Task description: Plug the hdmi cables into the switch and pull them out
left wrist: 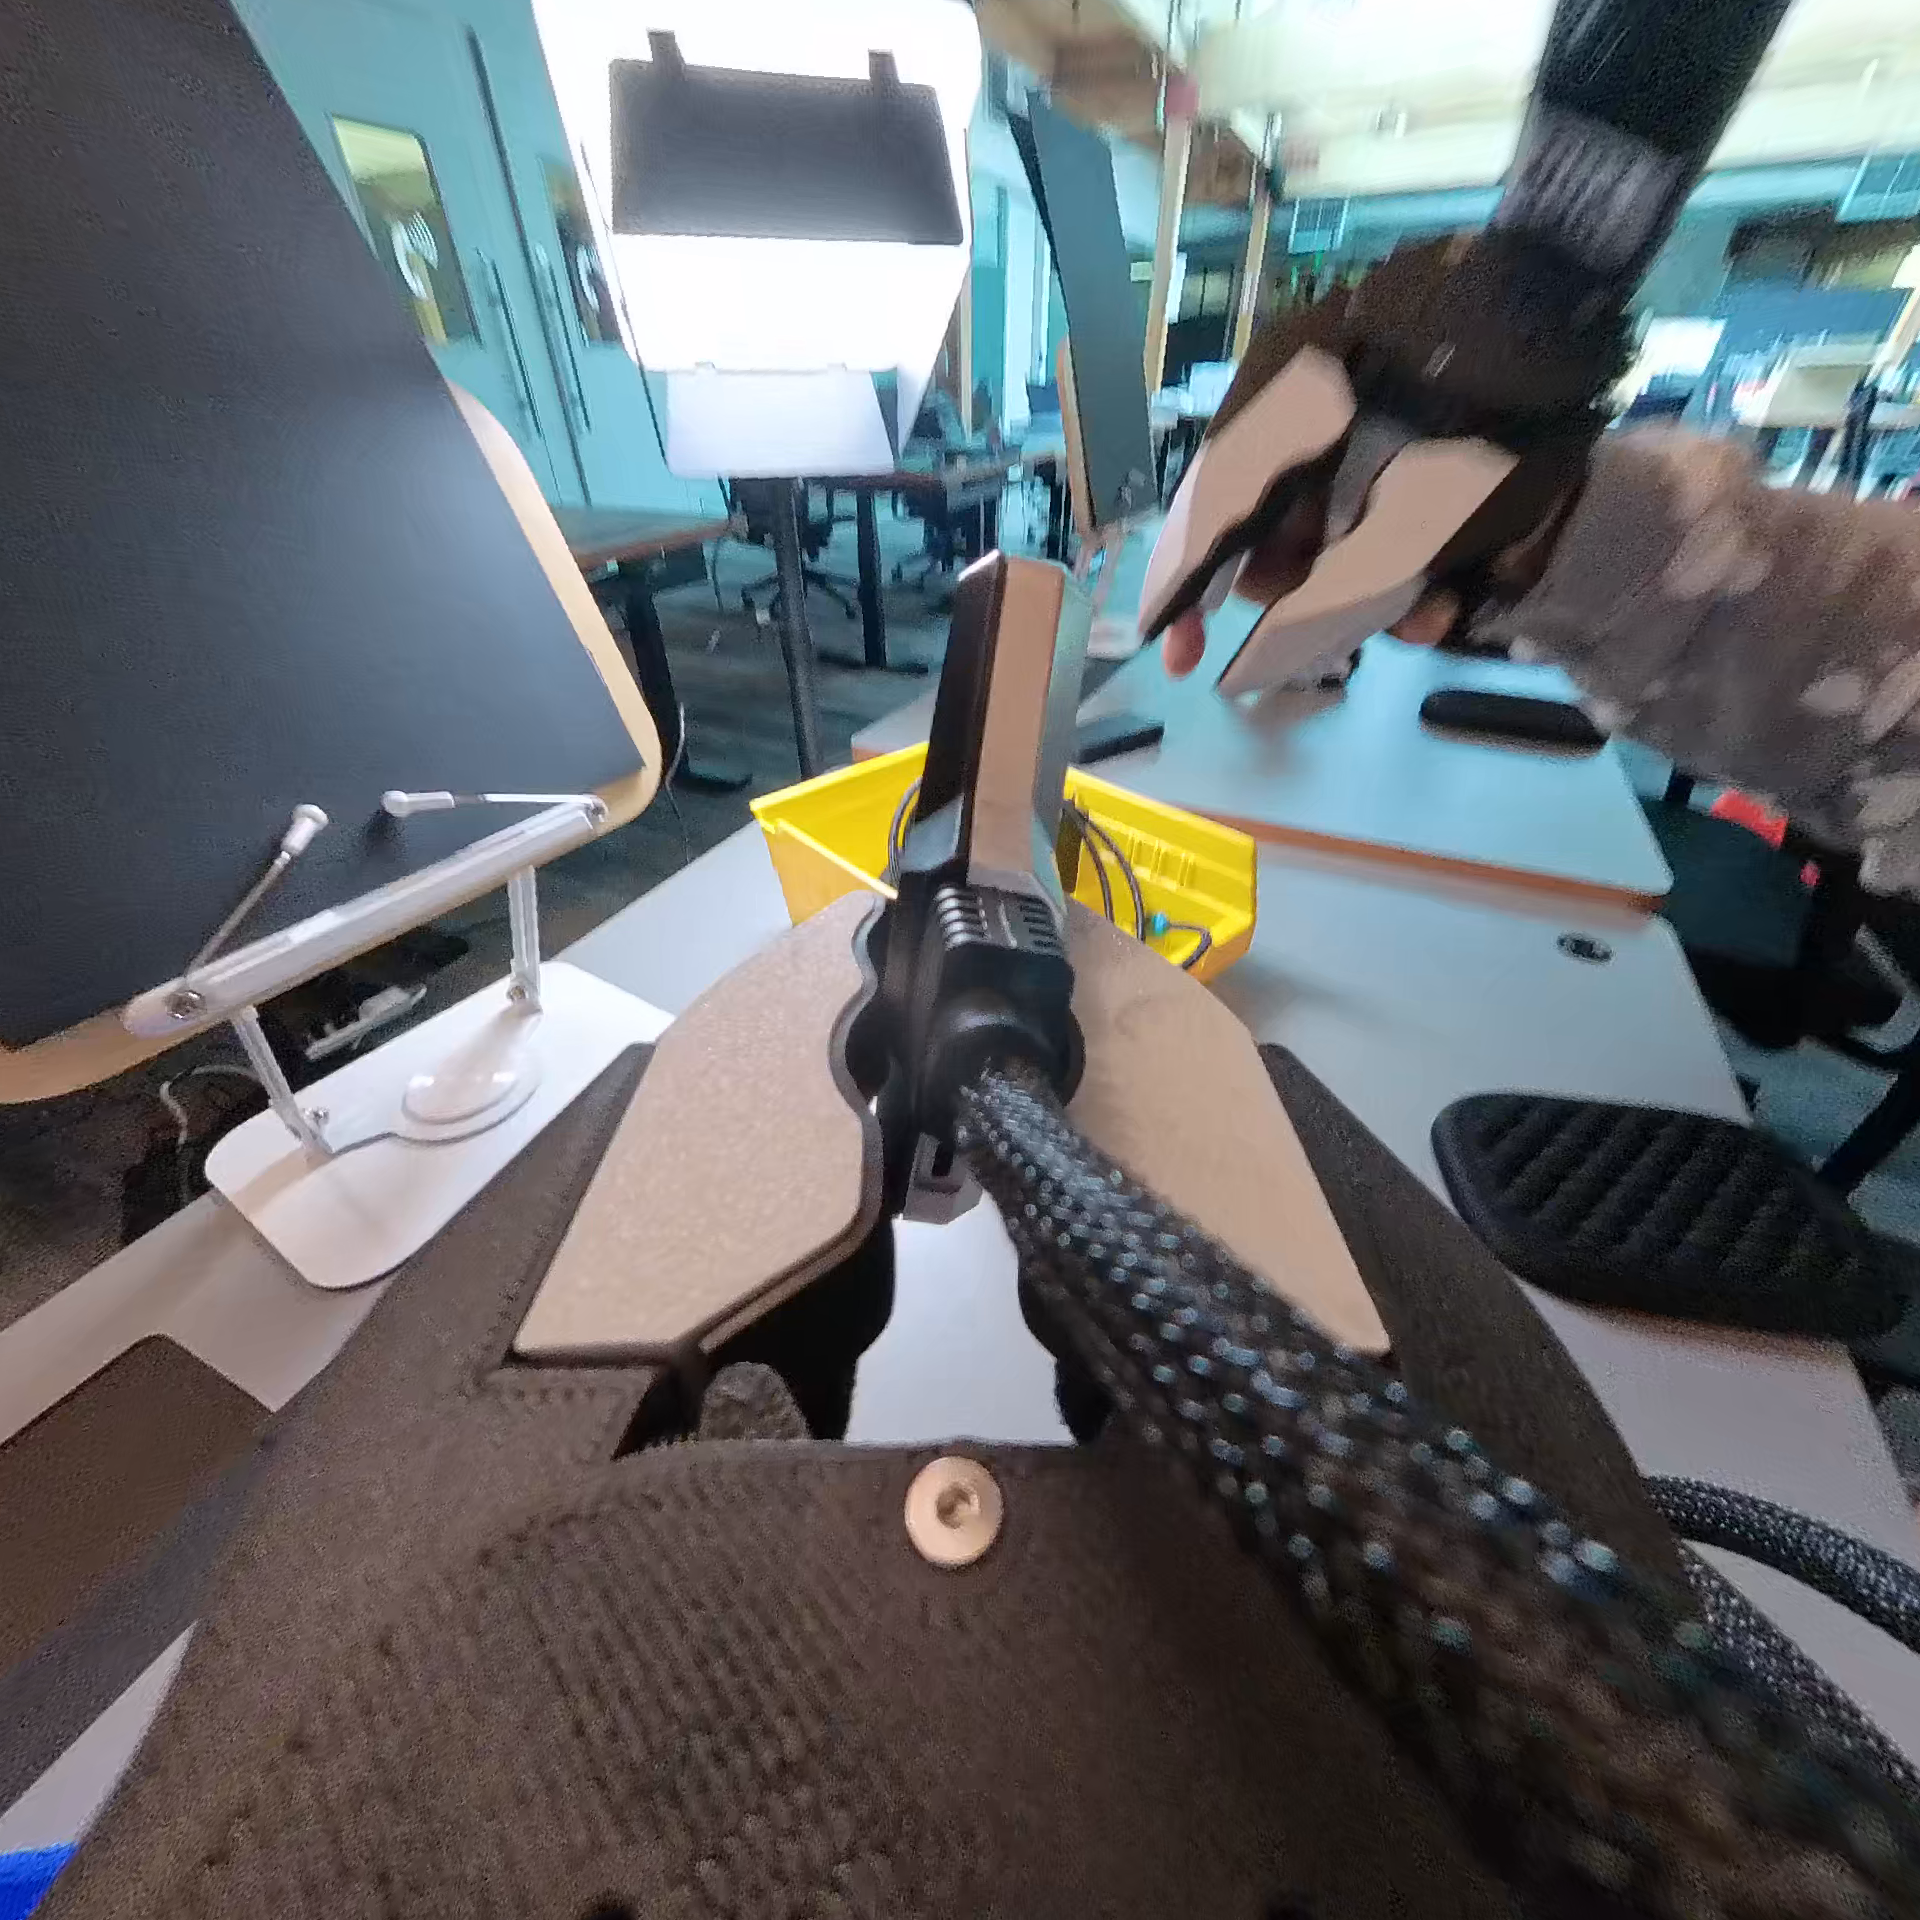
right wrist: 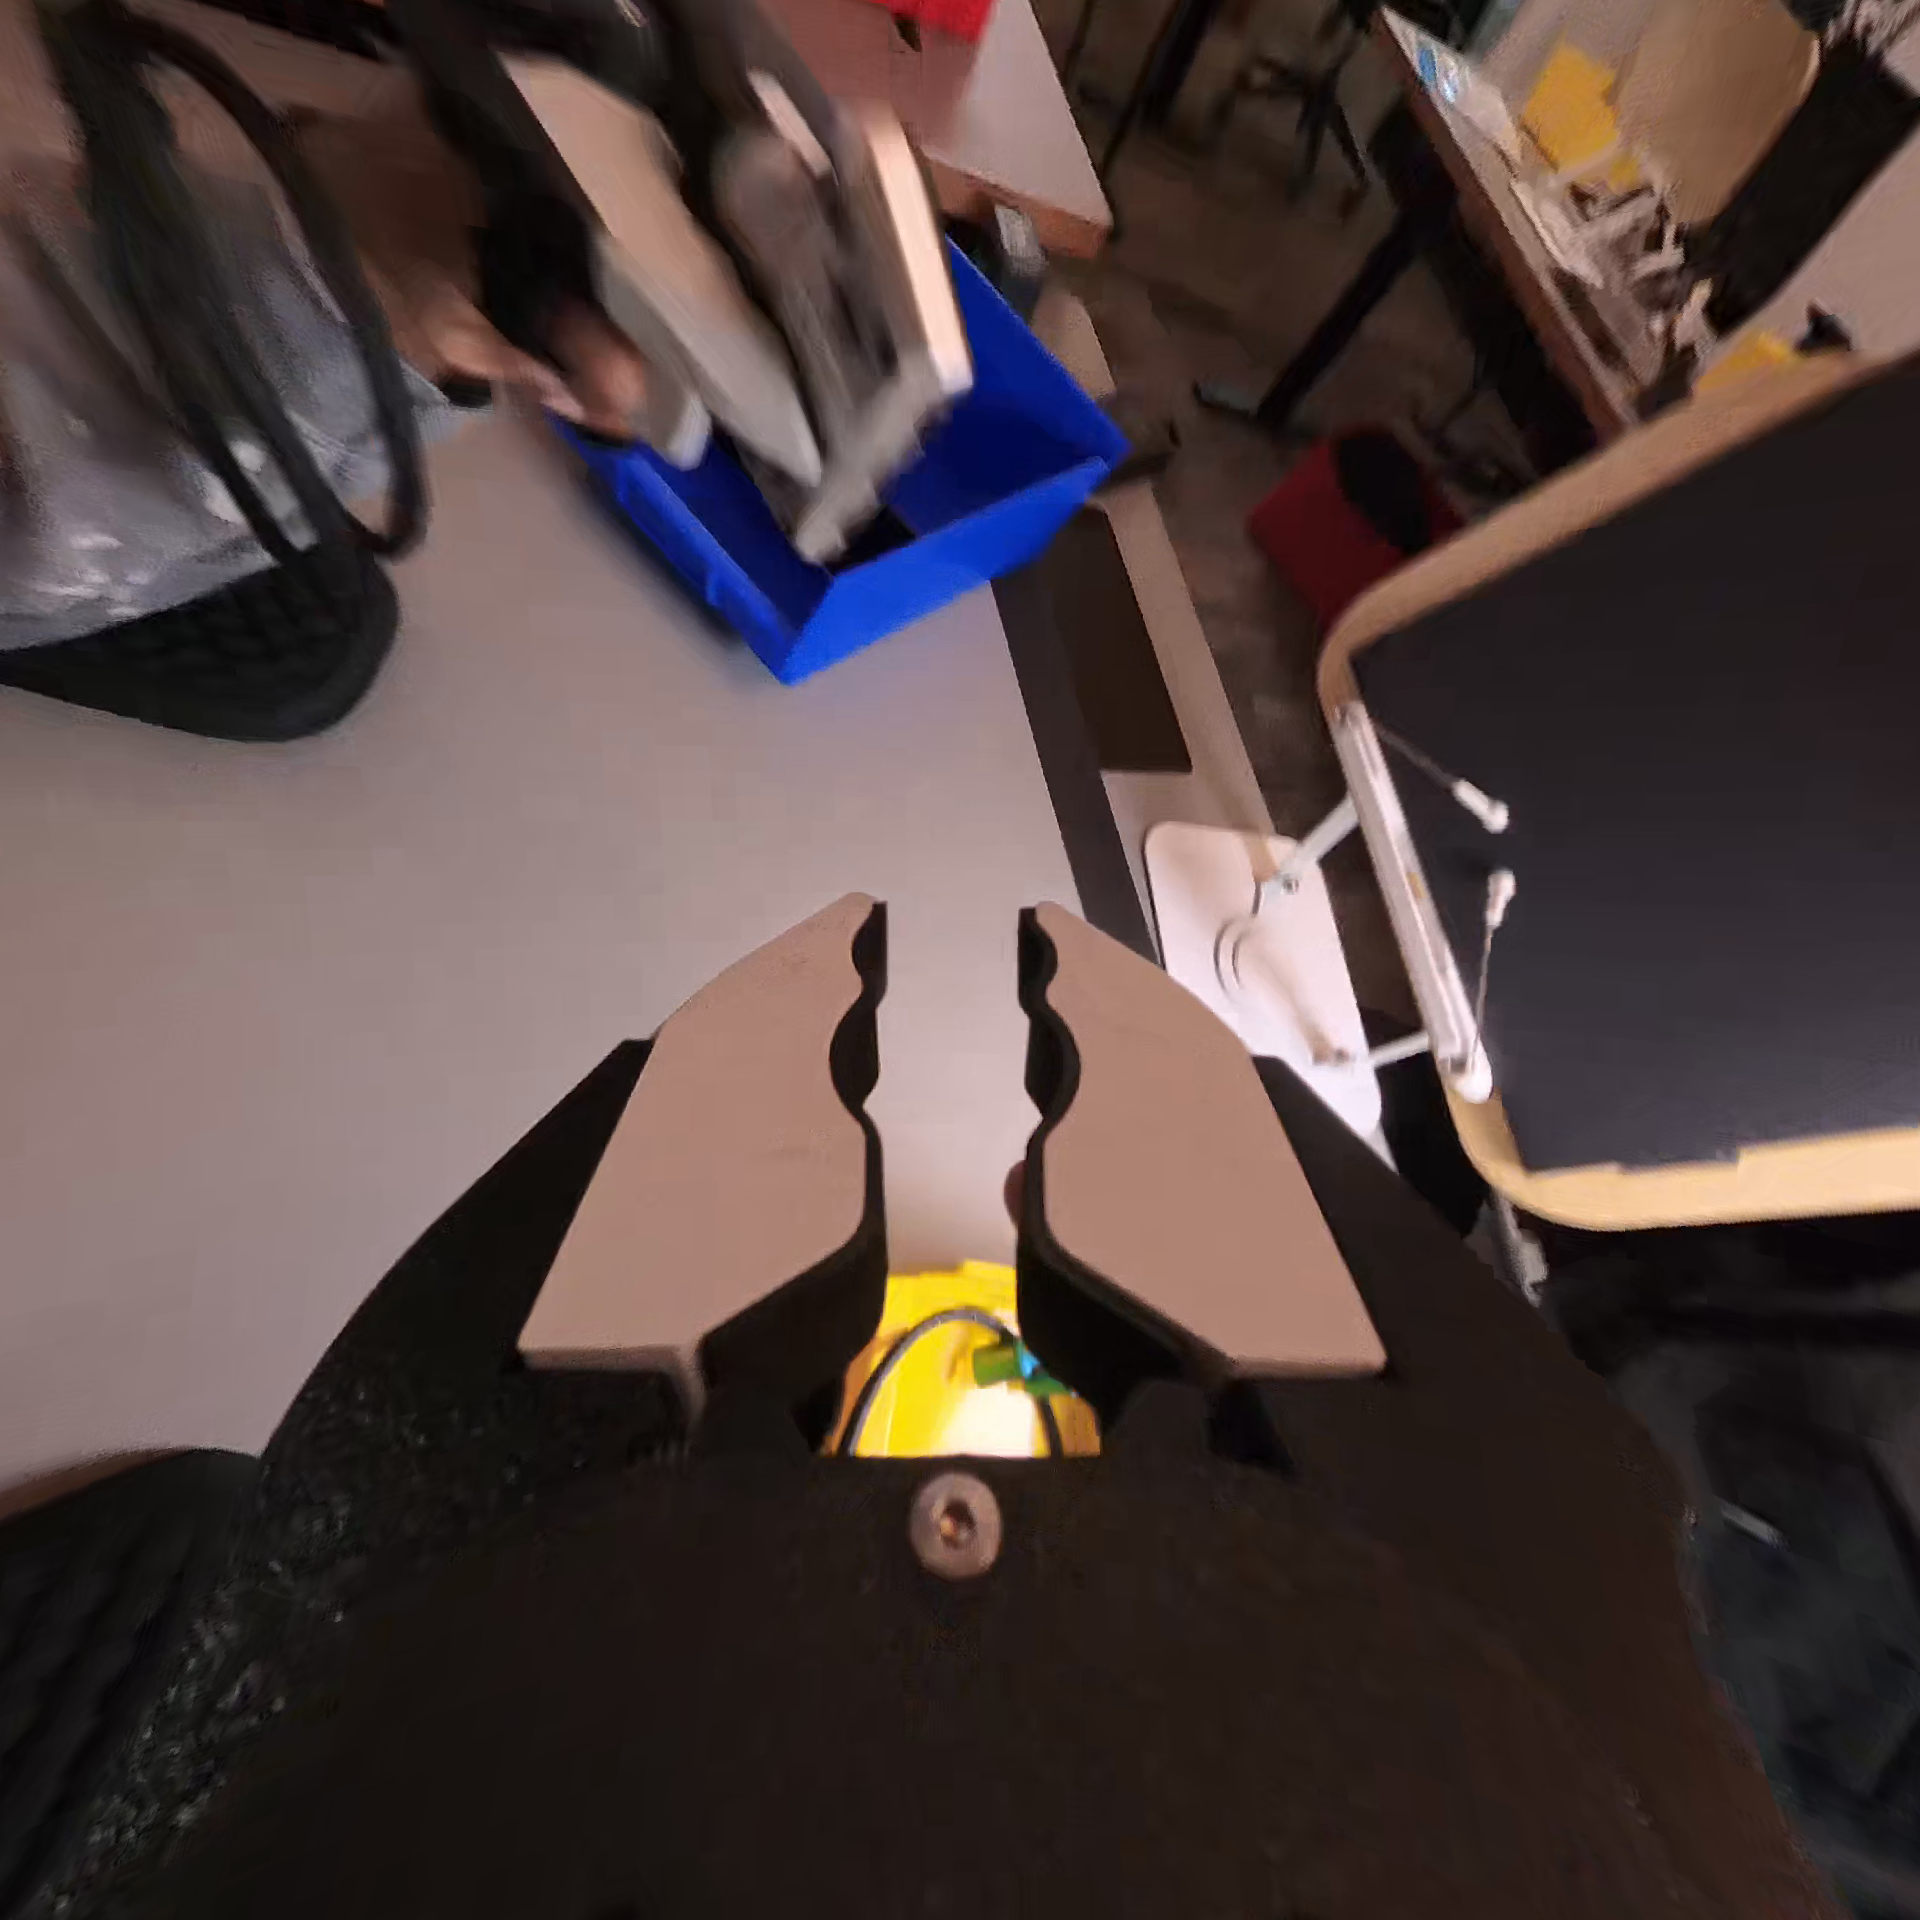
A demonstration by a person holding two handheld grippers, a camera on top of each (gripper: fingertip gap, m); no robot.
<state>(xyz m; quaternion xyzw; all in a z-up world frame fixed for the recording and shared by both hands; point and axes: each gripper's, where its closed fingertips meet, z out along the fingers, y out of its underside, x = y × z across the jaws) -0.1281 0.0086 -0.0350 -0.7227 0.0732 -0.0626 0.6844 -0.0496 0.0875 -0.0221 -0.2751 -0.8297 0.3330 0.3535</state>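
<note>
Grey table point(right wrist: 436, 935). On it: blue bin point(right wrist: 914, 561) at the far edge, yellow bin point(left wrist: 1164, 862), white stand base point(left wrist: 395, 1143) by the edge, black mesh pad point(left wrist: 1642, 1205).

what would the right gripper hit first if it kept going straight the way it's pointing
Most likely the bare grey tabletop: the right gripper is open and empty, angled down at it, with nothing between. The blue bin lies farther along that line, though depth is hard to judge.

An open-plan office or lab: rows of grey desks point(left wrist: 1455, 997) and black office chairs point(left wrist: 779, 540), glass-walled rooms point(left wrist: 416, 229) behind, parts bins in yellow point(left wrist: 831, 842) and blue point(right wrist: 935, 561).
</note>
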